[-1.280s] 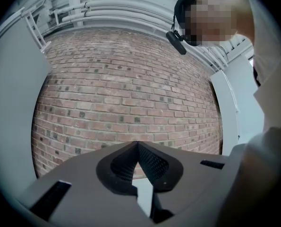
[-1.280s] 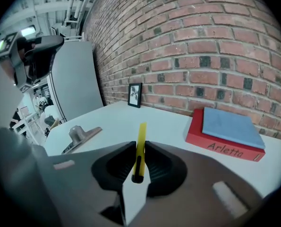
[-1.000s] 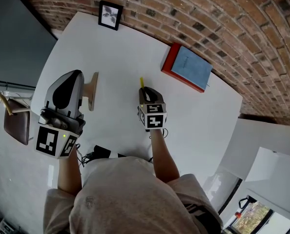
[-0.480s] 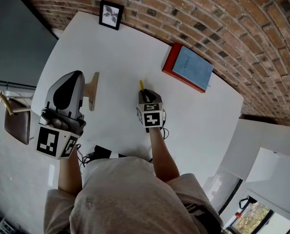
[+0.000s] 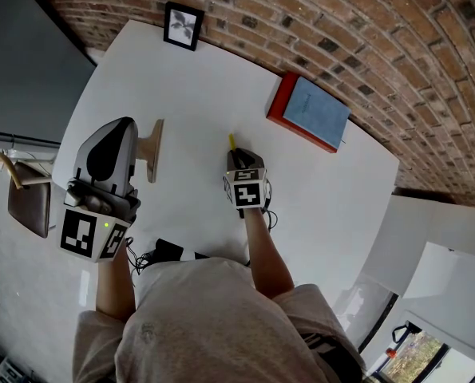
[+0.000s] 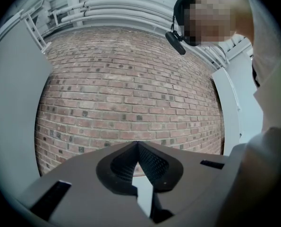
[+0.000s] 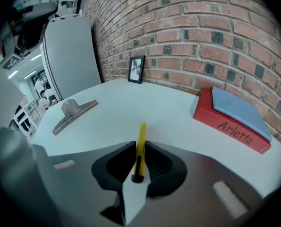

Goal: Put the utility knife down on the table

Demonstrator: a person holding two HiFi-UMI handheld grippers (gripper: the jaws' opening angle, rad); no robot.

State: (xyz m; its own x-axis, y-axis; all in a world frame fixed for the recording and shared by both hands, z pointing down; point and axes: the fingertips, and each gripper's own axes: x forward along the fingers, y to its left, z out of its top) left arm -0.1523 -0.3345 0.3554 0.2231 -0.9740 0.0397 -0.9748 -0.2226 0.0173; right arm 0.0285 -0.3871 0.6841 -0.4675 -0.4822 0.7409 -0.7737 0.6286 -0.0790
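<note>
The yellow utility knife [image 7: 140,148] is pinched between the jaws of my right gripper [image 7: 139,146], its tip pointing forward over the white table [image 7: 131,103]. From the head view only the knife's yellow tip [image 5: 231,140] shows ahead of the right gripper [image 5: 237,156], low over the middle of the table [image 5: 197,86]. My left gripper [image 5: 103,154] is held up at the table's left edge, jaws together with nothing between them. In the left gripper view its closed tips [image 6: 137,145] point at a brick wall.
A red book with a blue cover [image 5: 309,112] lies at the table's far right by the brick wall. A small framed picture [image 5: 181,25] stands at the far edge. A metal-and-wood scraper-like tool [image 5: 150,148] lies left of the knife. A black cable [image 5: 161,251] sits near the person.
The right gripper with the knife has shifted very slightly away from the person. The left gripper has stayed in place.
</note>
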